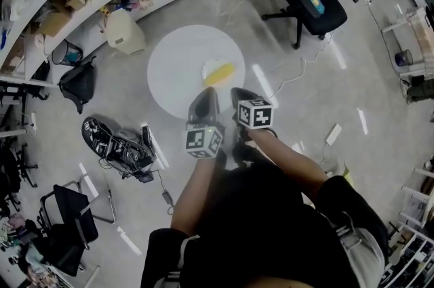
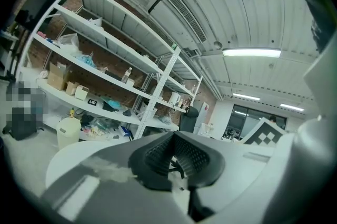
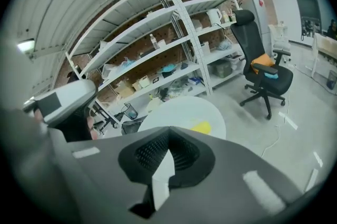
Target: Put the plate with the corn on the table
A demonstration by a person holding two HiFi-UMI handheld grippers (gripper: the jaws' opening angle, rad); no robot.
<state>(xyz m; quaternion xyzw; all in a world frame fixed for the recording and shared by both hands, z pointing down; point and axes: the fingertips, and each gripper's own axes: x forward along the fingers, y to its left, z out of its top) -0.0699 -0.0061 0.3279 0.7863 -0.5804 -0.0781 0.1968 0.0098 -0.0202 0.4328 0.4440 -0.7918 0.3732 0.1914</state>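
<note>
In the head view, the pale round plate (image 1: pixel 209 66) with the yellow corn (image 1: pixel 221 73) sits on the round white table (image 1: pixel 173 66), just beyond both tools. In the left gripper view, the left gripper (image 2: pixel 176 158) is closed on nothing. In the right gripper view, the right gripper (image 3: pixel 164 158) is likewise closed and empty. We judge the plate placed, so we'd draw back gently without nudging it.
</note>
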